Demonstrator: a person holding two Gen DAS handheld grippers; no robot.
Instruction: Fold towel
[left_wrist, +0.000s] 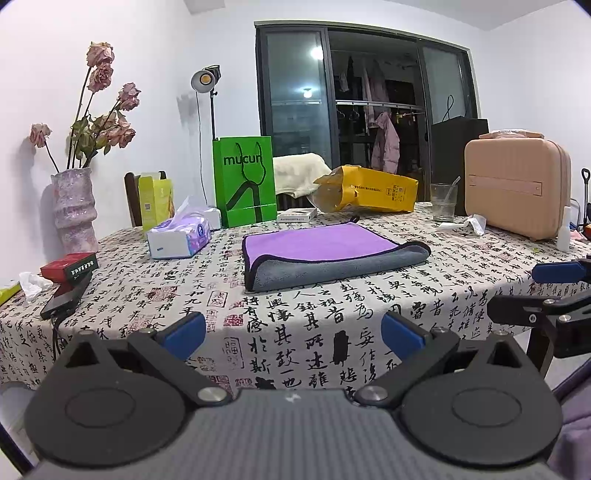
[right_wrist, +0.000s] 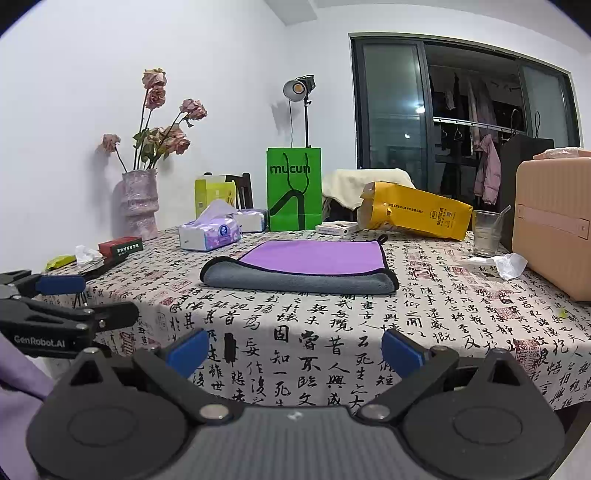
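Lying flat on the patterned surface, the towel sat well ahead of both hand-held grippers, already doubled once so that a purple face showed on top and a grey layer ran along the near edge. Its long axis ran left to right across both views, square to the line of approach. The left hand-held gripper was spread wide and grasped nothing, hanging short of the surface's near edge; the right hand-held gripper was likewise spread and empty, at about the same stand-off. In the left wrist view the towel lay ahead and slightly right, its rolled fold end toward the right; in the right wrist view it lay ahead and a little left, with that rounded fold end at its left. So the towel sat roughly between the two, and neither hand looked clearly nearer. By my judgement the next fold would go across the long axis, each gripper taking a near corner on its own side. A tissue pack stood just beside the towel's left end, and a glass off to the right.
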